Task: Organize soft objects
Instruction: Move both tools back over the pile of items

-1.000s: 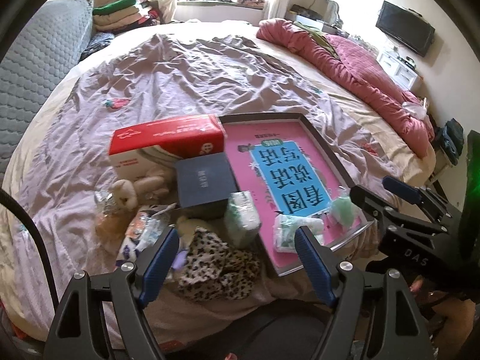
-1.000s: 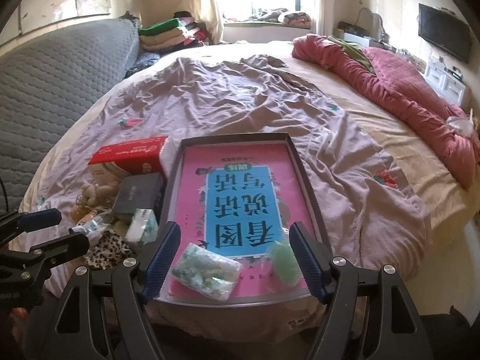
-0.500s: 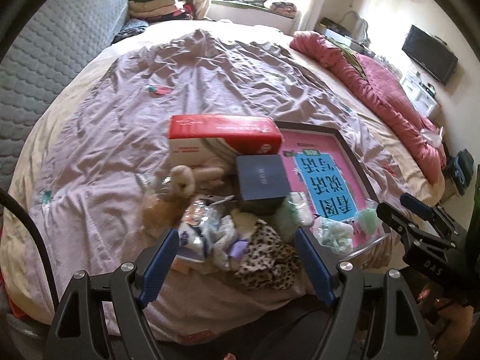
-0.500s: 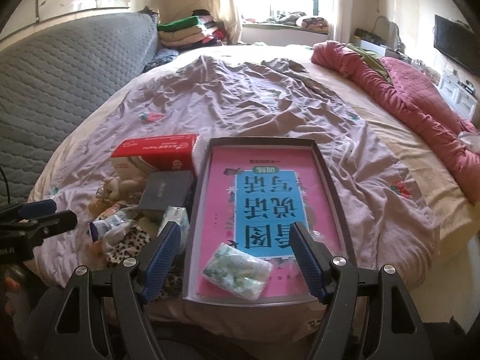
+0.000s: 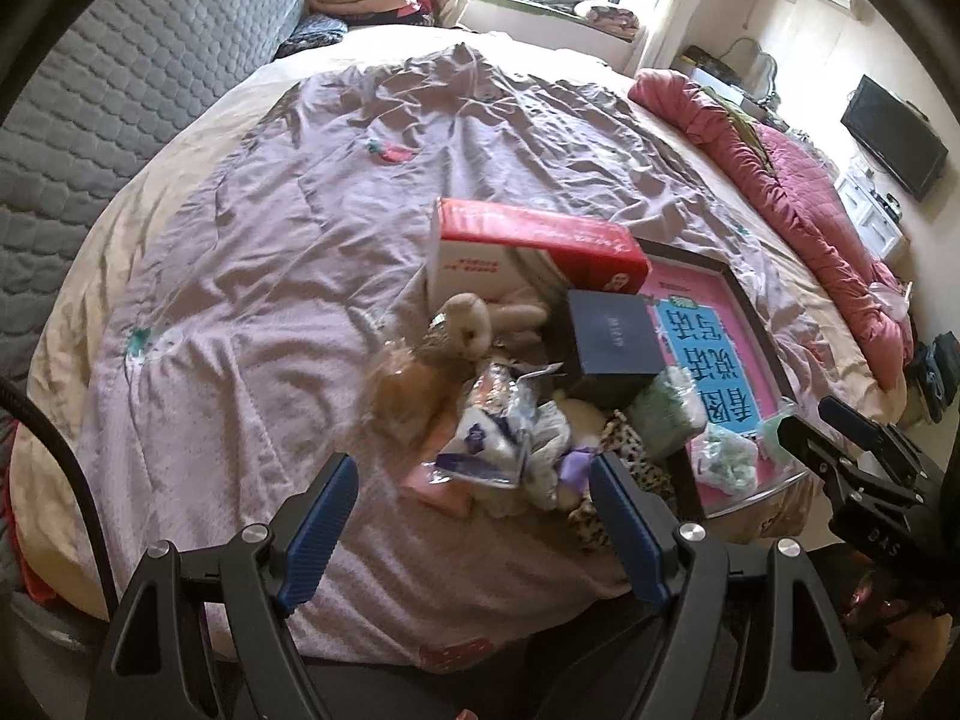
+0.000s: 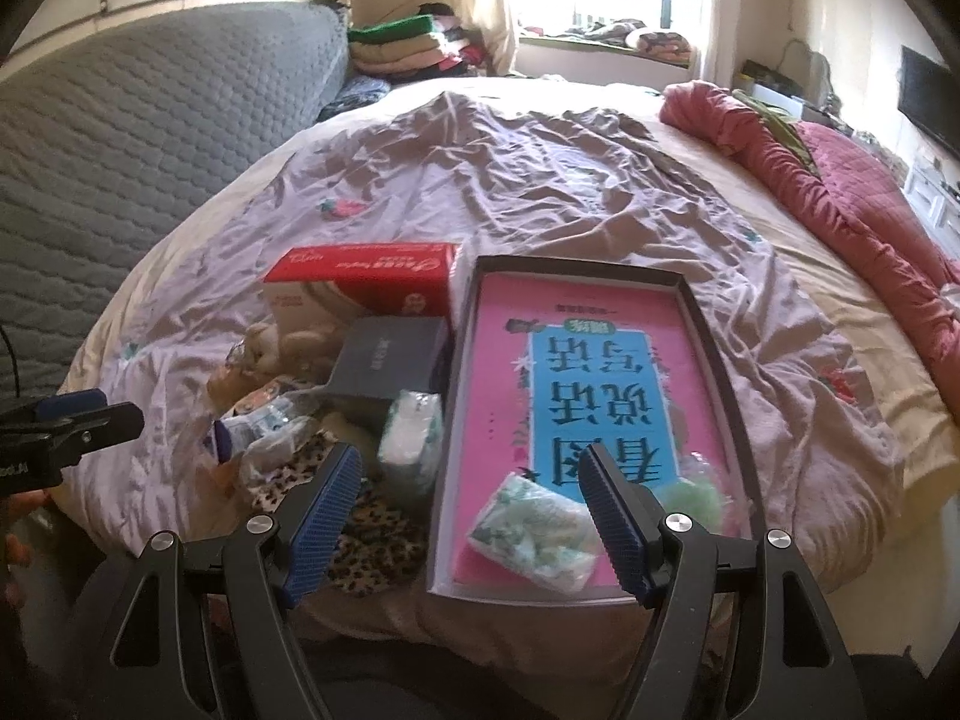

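A heap of soft things lies on the bed: a plush rabbit (image 5: pixel 465 327), crinkly packets (image 5: pixel 501 438), a leopard-print cloth (image 5: pixel 630 456) and a green-white pack (image 5: pixel 669 411). A dark tray with a pink book (image 6: pixel 576 360) holds a green-white packet (image 6: pixel 534 525) and a pale green puff (image 6: pixel 696 489). My left gripper (image 5: pixel 471 525) is open and empty, just before the heap. My right gripper (image 6: pixel 474 510) is open and empty, over the tray's near left edge.
A red-and-white box (image 5: pixel 528 252) and a dark navy box (image 5: pixel 612 336) stand behind the heap. A grey quilted headboard (image 6: pixel 120 138) is at the left. A red quilt (image 6: pixel 840 180) lies along the right. Folded clothes (image 6: pixel 408 42) are stacked at the back.
Both grippers have swung left: the heap now sits between the left gripper's fingers, and the tray has slid right in both views. Both stay open.
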{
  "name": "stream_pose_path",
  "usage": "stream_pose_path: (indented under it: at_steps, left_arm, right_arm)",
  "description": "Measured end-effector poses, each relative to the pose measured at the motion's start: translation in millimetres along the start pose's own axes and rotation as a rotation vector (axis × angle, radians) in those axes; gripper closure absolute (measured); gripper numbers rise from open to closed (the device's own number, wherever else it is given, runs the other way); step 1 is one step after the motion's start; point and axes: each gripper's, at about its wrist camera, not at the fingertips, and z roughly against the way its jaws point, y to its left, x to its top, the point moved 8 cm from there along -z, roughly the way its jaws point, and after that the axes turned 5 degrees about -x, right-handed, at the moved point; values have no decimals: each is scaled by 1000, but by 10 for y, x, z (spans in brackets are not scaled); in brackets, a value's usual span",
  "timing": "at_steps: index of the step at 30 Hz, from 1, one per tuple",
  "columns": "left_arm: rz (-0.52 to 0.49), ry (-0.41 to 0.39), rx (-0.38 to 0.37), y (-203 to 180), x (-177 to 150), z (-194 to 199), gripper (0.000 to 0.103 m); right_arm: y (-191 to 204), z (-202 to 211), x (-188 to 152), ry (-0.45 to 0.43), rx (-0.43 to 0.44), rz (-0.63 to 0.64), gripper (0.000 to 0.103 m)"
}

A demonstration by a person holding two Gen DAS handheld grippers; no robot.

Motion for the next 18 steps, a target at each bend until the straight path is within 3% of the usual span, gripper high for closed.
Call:
stream_pose_path:
  at_steps: [18]
  left_arm:
    - [32, 47, -19, 233, -1, -285, 24]
  right_arm:
    - [270, -542, -144, 92, 2, 18, 27]
